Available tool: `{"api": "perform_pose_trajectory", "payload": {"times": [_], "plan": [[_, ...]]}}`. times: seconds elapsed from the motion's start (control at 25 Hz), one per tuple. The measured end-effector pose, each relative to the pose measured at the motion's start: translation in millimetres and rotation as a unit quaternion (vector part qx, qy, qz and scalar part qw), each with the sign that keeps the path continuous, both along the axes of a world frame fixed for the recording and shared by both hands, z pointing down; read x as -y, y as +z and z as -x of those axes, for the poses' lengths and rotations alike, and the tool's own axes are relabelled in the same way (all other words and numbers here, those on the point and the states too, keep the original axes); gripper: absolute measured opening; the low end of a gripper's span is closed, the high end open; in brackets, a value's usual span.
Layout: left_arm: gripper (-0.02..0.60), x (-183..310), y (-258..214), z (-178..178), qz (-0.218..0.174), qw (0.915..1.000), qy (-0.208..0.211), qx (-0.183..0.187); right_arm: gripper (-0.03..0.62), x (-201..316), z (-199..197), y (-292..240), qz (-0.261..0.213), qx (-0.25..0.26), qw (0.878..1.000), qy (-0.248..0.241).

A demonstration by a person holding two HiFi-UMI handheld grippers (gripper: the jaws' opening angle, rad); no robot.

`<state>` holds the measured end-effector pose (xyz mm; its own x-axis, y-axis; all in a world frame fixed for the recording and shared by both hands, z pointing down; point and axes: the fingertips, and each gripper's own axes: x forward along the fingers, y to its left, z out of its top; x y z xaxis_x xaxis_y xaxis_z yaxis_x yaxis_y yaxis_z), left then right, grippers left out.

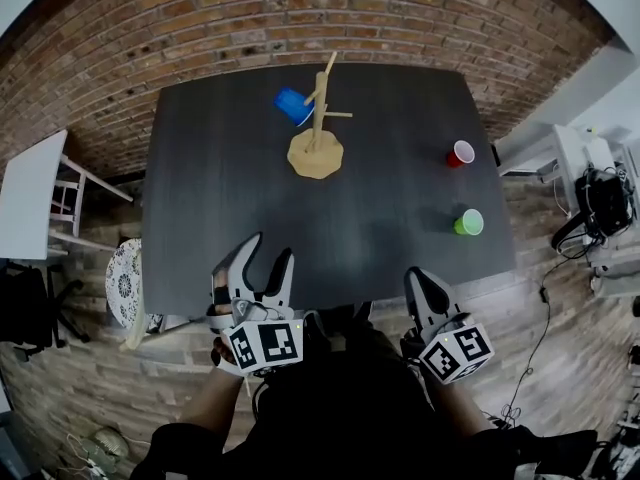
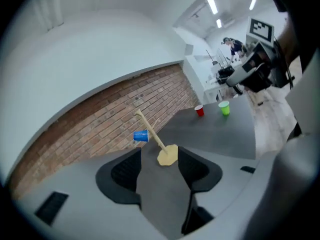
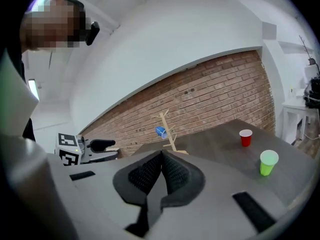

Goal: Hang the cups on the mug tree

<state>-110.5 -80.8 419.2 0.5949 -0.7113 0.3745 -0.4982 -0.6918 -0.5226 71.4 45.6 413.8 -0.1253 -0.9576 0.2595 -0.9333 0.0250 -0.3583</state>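
A wooden mug tree (image 1: 318,133) stands at the far middle of the dark table (image 1: 230,198), with a blue cup (image 1: 292,105) hanging on its left side. A red cup (image 1: 460,153) and a green cup (image 1: 468,222) stand upright at the table's right. My left gripper (image 1: 264,263) is open and empty at the near edge; the tree (image 2: 160,144) and the blue cup (image 2: 141,136) show beyond its jaws. My right gripper (image 1: 423,290) is shut on nothing at the near right edge. Its view shows the tree (image 3: 170,134), the red cup (image 3: 245,137) and the green cup (image 3: 268,162).
A brick wall (image 1: 200,28) runs behind the table. A white chair (image 1: 45,198) stands to the left, and a white desk with cables (image 1: 600,198) to the right. A person's dark-clothed body (image 1: 340,408) fills the near bottom.
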Motion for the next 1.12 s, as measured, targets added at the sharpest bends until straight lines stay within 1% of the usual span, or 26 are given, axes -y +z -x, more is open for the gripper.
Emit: {"api": "perform_pose_trajectory", "payload": {"times": [0.08, 0.2, 0.24, 0.32, 0.4, 0.48, 0.64, 0.68, 0.76, 0.92, 1.12], "plan": [[0.240, -17.6, 4.3, 6.3, 0.059, 0.9976, 0.001, -0.037, 0.025, 3.5, 9.3, -12.0, -0.007, -0.022, 1.000, -0.010], [0.238, -38.5, 6.4, 8.6, 0.137, 0.9858, -0.006, -0.097, 0.025, 6.3, 19.7, -29.3, -0.022, -0.070, 0.997, -0.028], [0.236, -44.0, 3.2, 7.7, 0.155, 0.9812, -0.009, -0.114, 0.025, 6.6, 22.1, -34.6, -0.029, -0.085, 0.995, -0.033], [0.232, -52.6, -8.3, 4.9, 0.178, 0.9734, -0.013, -0.144, 0.024, 7.2, 26.0, -43.9, -0.044, -0.105, 0.992, -0.045], [0.227, -60.3, -21.1, -0.7, 0.190, 0.9663, -0.015, -0.174, 0.025, 8.4, 28.3, -50.5, -0.059, -0.109, 0.991, -0.059], [0.221, -66.8, -33.4, -9.4, 0.193, 0.9613, -0.014, -0.196, 0.024, 8.7, 28.0, -55.1, -0.073, -0.105, 0.989, -0.071], [0.218, -76.5, -50.4, -32.5, 0.176, 0.9607, -0.004, -0.214, 0.025, 6.2, 23.8, -58.8, -0.085, -0.097, 0.988, -0.087], [0.218, -77.8, -52.5, -38.4, 0.174, 0.9587, -0.004, -0.225, 0.025, 5.0, 22.2, -58.4, -0.084, -0.094, 0.988, -0.091], [0.218, -79.9, -51.5, -48.2, 0.182, 0.9534, -0.009, -0.240, 0.025, 4.5, 17.7, -57.4, -0.084, -0.092, 0.987, -0.100], [0.218, -90.3, -39.9, -66.6, 0.206, 0.9484, -0.014, -0.241, 0.025, 0.0, 4.4, -53.4, -0.091, -0.088, 0.986, -0.108], [0.218, -92.9, -39.9, -82.1, 0.204, 0.9515, -0.016, -0.230, 0.025, -2.4, -6.8, -52.8, -0.096, -0.085, 0.985, -0.116]]}}
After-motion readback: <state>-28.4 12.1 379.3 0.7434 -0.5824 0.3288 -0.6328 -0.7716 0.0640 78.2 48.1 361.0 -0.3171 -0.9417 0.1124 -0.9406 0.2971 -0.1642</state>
